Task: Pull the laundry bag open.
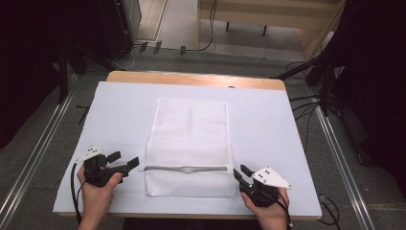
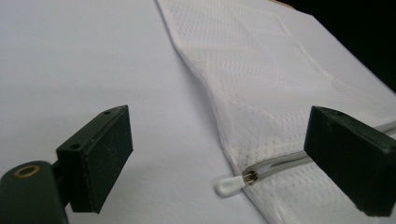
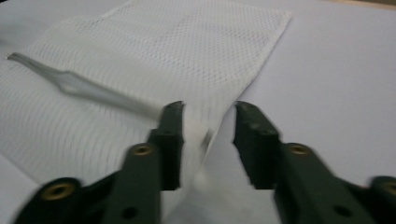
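One mesh bag [image 1: 189, 143] lengthwise, zipper [image 1: 186, 168] crosswise

Wood table [image 1: 191, 78] w/ white sheet [image 1: 119, 115]; white mesh zip bag [image 1: 189, 129] flat at centre.

A white rectangular mesh fabric bag [image 1: 190, 143] lies flat on the white-covered table [image 1: 119, 115], with its long sides running away from the person. A grey zipper [image 1: 186, 168] crosses it near the close end and looks closed. The small white zipper pull [image 2: 229, 185] sticks out at the bag's left edge and rests on the table.
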`<state>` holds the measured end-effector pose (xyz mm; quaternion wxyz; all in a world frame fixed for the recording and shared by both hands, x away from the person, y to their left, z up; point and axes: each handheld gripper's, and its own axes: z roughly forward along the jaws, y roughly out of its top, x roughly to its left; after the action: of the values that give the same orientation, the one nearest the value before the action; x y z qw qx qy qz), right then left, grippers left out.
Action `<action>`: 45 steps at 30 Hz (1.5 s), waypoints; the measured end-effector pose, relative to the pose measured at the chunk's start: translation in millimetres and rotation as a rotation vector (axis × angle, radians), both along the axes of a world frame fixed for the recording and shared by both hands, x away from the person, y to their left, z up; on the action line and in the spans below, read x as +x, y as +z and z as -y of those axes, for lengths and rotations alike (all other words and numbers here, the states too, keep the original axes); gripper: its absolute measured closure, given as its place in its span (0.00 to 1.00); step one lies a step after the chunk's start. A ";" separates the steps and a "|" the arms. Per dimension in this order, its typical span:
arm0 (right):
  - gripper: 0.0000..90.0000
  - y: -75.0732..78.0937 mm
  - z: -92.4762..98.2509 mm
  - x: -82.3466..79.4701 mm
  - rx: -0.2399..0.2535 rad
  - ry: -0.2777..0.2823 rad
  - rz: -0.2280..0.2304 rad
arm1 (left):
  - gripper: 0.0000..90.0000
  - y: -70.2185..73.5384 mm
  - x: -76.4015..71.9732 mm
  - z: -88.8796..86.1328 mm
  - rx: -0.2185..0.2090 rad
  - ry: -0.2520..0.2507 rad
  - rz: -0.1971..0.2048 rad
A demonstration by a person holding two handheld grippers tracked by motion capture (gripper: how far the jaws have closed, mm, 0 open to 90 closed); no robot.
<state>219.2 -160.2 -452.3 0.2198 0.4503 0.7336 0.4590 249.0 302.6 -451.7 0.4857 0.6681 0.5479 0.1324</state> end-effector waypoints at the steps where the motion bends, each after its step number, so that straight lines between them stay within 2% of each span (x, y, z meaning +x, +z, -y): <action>1: 0.62 1.5 4.0 1.6 0.015 0.004 -0.005 | 0.00 0.3 -0.6 -0.7 0.001 -0.007 0.011; 2: 0.49 5.4 12.3 4.3 0.039 0.003 0.007 | 0.00 1.8 -2.1 -3.3 0.001 0.003 0.036; 3: 0.49 5.4 12.3 4.3 0.039 0.003 0.007 | 0.00 1.8 -2.1 -3.3 0.001 0.003 0.036; 4: 0.40 9.2 20.5 6.8 0.039 -0.011 0.008 | 0.00 3.4 -2.4 -5.5 0.004 0.013 0.054; 7: 0.35 10.9 29.6 9.5 0.045 -0.036 0.000 | 0.00 3.7 -1.9 -6.5 0.027 0.017 0.060; 8: 0.33 10.9 39.3 11.8 0.053 -0.064 -0.005 | 0.00 2.3 -0.9 -7.2 0.059 0.019 0.057; 11: 0.33 10.7 49.7 13.8 0.069 -0.080 -0.006 | 0.00 1.6 -0.5 -8.2 0.068 0.021 0.057; 12: 0.31 10.6 60.4 16.3 0.081 -0.096 -0.006 | 0.00 2.2 -0.5 -9.5 0.076 0.020 0.066; 13: 0.31 10.6 60.4 16.3 0.081 -0.096 -0.006 | 0.00 2.2 -0.5 -9.5 0.076 0.020 0.066; 14: 0.29 10.7 70.6 17.9 0.088 -0.112 -0.008 | 0.00 3.3 -1.1 -10.6 0.100 0.015 0.084; 16: 0.29 10.5 75.5 18.6 0.090 -0.119 -0.006 | 0.00 3.7 -1.2 -11.3 0.107 0.014 0.088; 18: 0.24 9.2 89.6 20.7 0.082 -0.143 -0.001 | 0.00 4.0 -1.6 -13.1 0.112 0.016 0.095; 20: 0.23 8.5 93.9 21.3 0.082 -0.154 -0.007 | 0.00 4.2 -1.9 -17.2 0.103 0.021 0.103; 26: 0.19 1.3 122.2 23.7 0.048 -0.224 -0.011 | 0.00 3.0 -2.2 -34.6 0.123 0.039 0.118; 29: 0.18 0.1 128.8 23.4 0.044 -0.235 -0.011 | 0.00 2.5 -2.2 -37.5 0.133 0.045 0.121; 30: 0.18 -2.2 134.3 23.8 0.051 -0.243 -0.021 | 0.00 0.9 -0.7 -38.6 0.153 0.050 0.104; 31: 0.18 -2.2 134.3 23.8 0.051 -0.243 -0.021 | 0.00 0.9 -0.7 -38.6 0.153 0.050 0.104; 32: 0.18 -5.0 139.4 24.2 0.052 -0.256 -0.028 | 0.00 -1.3 0.1 -39.2 0.180 0.048 0.089; 35: 0.18 -7.4 147.0 24.4 0.048 -0.272 -0.031 | 0.00 -0.8 0.2 -39.8 0.200 0.057 0.094; 39: 0.18 -8.2 152.5 23.3 0.053 -0.291 -0.030 | 0.00 -0.3 -0.7 -41.4 0.202 0.061 0.100; 40: 0.18 -8.5 154.2 22.4 0.058 -0.293 -0.032 | 0.00 1.0 -2.0 -42.7 0.200 0.068 0.117; 45: 0.18 -9.4 155.1 22.1 0.052 -0.298 -0.033 | 0.00 3.4 -4.4 -44.1 0.194 0.074 0.138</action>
<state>241.2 -315.3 -461.6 0.2618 0.5673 0.6499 0.4327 244.6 346.7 -448.4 0.4502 0.6805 0.5221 0.2482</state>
